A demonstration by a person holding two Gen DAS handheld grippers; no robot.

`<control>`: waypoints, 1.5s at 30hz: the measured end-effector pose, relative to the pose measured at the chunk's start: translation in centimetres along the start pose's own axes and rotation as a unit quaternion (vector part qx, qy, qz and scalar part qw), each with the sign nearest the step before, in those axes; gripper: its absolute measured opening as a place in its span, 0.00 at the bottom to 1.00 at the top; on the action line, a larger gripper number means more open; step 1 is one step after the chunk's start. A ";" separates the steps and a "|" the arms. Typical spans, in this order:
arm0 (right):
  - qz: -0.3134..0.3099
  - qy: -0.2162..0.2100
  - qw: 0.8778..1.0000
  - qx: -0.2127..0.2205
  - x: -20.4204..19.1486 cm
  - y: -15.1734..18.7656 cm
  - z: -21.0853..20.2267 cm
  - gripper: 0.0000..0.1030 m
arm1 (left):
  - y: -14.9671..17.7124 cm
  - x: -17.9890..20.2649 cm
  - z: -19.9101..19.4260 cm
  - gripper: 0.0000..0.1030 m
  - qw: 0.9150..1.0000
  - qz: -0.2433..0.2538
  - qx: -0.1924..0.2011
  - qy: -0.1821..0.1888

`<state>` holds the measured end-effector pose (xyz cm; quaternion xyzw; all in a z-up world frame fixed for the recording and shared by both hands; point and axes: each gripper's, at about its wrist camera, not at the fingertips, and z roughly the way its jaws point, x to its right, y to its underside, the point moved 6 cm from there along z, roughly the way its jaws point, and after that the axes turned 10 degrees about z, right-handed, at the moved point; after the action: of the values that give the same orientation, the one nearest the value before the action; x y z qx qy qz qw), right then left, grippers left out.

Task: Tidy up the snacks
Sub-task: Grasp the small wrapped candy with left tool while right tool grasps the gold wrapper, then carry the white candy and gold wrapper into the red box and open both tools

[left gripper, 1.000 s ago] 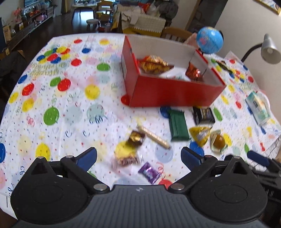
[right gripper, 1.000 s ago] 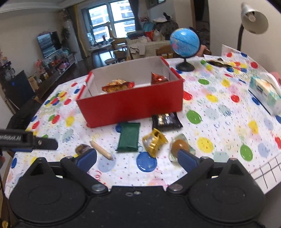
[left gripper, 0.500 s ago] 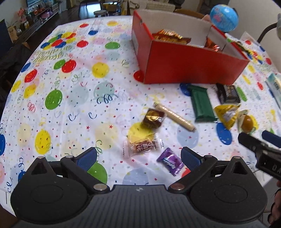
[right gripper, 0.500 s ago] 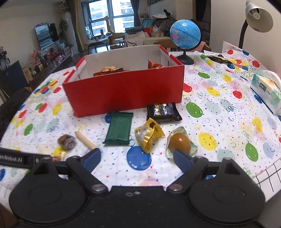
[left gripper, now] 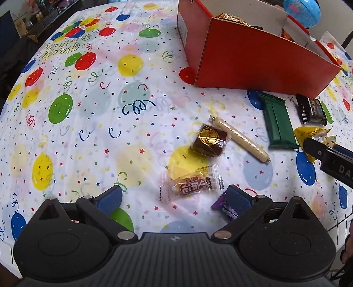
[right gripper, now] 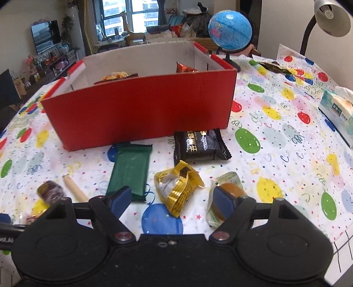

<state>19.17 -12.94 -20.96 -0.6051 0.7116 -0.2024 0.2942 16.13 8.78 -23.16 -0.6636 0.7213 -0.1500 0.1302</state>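
A red box (left gripper: pixel 253 59) (right gripper: pixel 141 114) holds a few snacks. Loose snacks lie in front of it. My left gripper (left gripper: pixel 174 198) is open, low over a clear-wrapped brown candy (left gripper: pixel 192 184), with a purple candy (left gripper: pixel 227 209) by its right finger. A round brown cake (left gripper: pixel 209 140) and a cream stick (left gripper: pixel 240 139) lie beyond. My right gripper (right gripper: pixel 171 199) is open around a crumpled yellow wrapper (right gripper: pixel 178 187); its right finger covers part of an orange jelly pack (right gripper: pixel 229 189). A green bar (right gripper: pixel 131 170) and a black packet (right gripper: pixel 200 144) lie ahead.
The table wears a balloon-print cloth (left gripper: pixel 88 99). A globe (right gripper: pixel 229 33), a desk lamp (right gripper: pixel 331 17) and a tissue box (right gripper: pixel 337 112) stand at the right. The right gripper's finger shows in the left wrist view (left gripper: pixel 326 154).
Both grippers have dropped lower and moved forward toward the loose snacks. The left one now hovers at the clear-wrapped candy, the right one at the yellow wrapper. Both stay open.
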 end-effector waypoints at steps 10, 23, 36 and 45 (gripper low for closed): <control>-0.010 0.001 1.000 -0.013 -0.6 -0.6 1.9 0.55 | -0.5 -0.1 0.0 0.69 1.000 -0.004 0.008 -0.015; -0.010 -0.005 1.000 0.004 -0.7 -0.6 1.0 0.32 | -0.2 -2.1 -0.9 0.28 0.999 -0.028 0.018 -0.010; -0.010 -0.042 0.999 0.025 -1.7 -0.6 -4.8 0.32 | 0.0 -2.6 -5.3 0.28 0.998 -0.038 0.047 0.006; -0.003 -0.058 0.997 0.051 -2.2 -1.3 -8.8 0.32 | -0.6 -1.6 -9.3 0.28 0.996 -0.020 0.090 0.020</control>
<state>14.44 -11.60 -13.18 -0.6022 0.6802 -0.2042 0.3645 13.18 10.77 -14.36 -0.6603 0.6940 -0.2300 0.1718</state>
